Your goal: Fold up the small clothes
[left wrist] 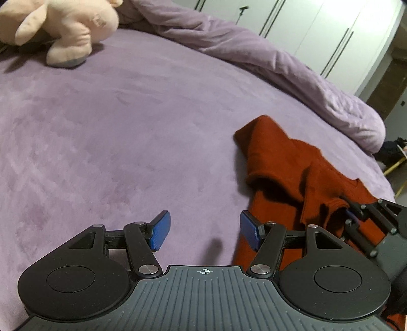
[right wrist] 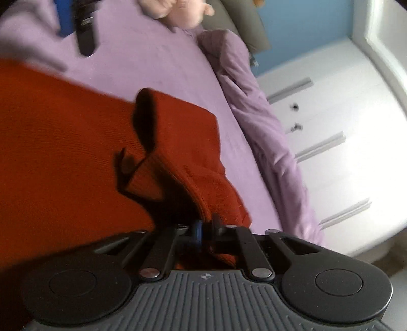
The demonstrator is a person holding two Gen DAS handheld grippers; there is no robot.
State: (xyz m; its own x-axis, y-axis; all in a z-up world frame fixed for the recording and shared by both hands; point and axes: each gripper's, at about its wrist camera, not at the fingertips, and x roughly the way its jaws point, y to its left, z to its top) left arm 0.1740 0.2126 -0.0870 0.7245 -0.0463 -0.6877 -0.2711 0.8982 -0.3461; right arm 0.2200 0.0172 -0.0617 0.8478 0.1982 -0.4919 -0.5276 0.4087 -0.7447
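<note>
Item: rust-red knit garment [left wrist: 292,175], apparently a small sweater. It lies rumpled on the bed [left wrist: 127,127], on a lilac plush cover, with one sleeve-like end [left wrist: 257,132] folded over and reaching away from the cameras.

Handling, as judged: soft, limp and light. The fine ribbed knit looks slightly grippy, not slippery, and not fragile, though it is likely to stretch and sag when lifted by a single point. Best held at hems, cuffs or seams, where the fabric is doubled. Both lower corners, or shoulder and hem together, would keep an edge straight for folding.

Right gripper [right wrist: 207,229]: jaws closed tight on a thick ribbed edge of the garment, with cloth bunched between them. This view is blurred.

Left gripper [left wrist: 204,230]: jaws wide apart, holding nothing, low over the bare bed cover just beside the garment's near-left edge.

Other contents: pink plush toy [left wrist: 63,28] at the far side of the bed; crumpled lilac duvet [left wrist: 279,63] along the bed's edge; white wardrobe doors [left wrist: 318,30] beyond.

Markings: a small square patch [left wrist: 98,20] on the plush toy, its content unreadable. No brand, label or legible writing on the garment.
</note>
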